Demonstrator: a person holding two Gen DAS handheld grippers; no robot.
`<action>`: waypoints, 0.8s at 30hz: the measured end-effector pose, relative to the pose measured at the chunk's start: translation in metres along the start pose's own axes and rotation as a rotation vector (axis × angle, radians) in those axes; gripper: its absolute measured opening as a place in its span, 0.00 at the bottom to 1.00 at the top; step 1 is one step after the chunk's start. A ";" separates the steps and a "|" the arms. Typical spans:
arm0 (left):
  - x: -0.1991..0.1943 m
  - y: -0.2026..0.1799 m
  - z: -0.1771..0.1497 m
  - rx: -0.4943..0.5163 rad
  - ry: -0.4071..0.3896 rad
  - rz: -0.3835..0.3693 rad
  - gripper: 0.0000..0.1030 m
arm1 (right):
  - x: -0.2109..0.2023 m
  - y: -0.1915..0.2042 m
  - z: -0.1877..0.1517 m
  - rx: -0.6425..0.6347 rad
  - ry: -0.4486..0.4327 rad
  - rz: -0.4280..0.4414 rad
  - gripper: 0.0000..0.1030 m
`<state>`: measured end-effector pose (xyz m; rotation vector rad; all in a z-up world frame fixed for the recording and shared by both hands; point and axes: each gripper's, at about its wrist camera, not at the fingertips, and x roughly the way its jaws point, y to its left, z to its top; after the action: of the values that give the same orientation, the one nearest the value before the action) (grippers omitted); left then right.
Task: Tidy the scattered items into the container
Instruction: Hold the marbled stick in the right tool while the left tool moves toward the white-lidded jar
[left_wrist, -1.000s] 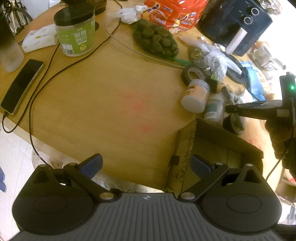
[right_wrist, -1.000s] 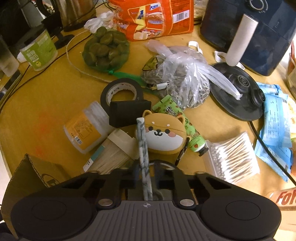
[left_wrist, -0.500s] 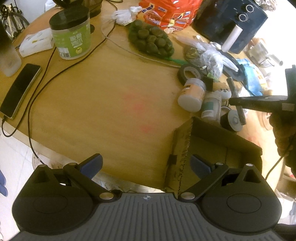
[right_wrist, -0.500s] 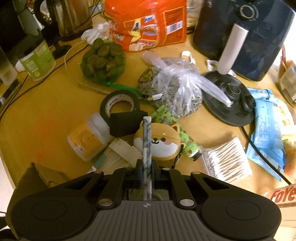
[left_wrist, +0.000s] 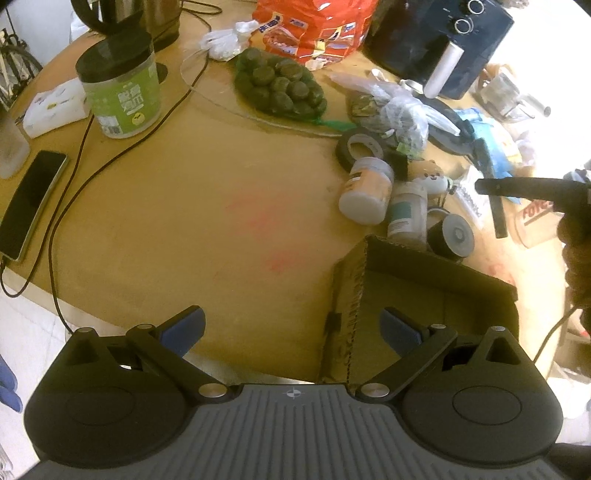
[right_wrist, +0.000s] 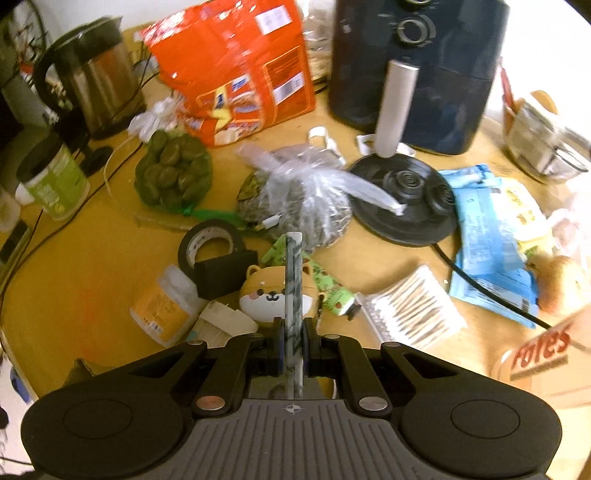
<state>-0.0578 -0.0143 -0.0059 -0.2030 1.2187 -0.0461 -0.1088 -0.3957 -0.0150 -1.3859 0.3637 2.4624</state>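
Cardboard box (left_wrist: 439, 280); interior looks bare

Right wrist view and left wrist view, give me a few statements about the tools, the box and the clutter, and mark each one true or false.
1. The right tool is shut on a marbled stick. True.
2. The left tool holds the black tape roll. False: its jaws stand open and empty, and the roll lies on the table.
3. The cardboard box sits at the table's near edge, by the left tool. True.
4. The dog-faced case is already in the box. False: it lies on the table among the clutter.
5. The pack of cotton swabs lies right of the dog-faced case in the right wrist view. True.
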 end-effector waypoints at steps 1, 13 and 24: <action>0.000 -0.001 0.001 0.003 -0.001 0.000 1.00 | -0.003 -0.002 0.000 0.014 -0.005 0.001 0.11; 0.004 -0.012 0.018 0.062 -0.010 -0.032 1.00 | -0.034 -0.015 -0.001 0.145 -0.048 0.014 0.11; 0.011 -0.026 0.033 0.127 -0.001 -0.059 1.00 | -0.049 -0.022 -0.019 0.282 -0.029 0.034 0.11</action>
<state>-0.0209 -0.0373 -0.0005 -0.1279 1.2045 -0.1738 -0.0614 -0.3884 0.0157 -1.2347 0.7029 2.3430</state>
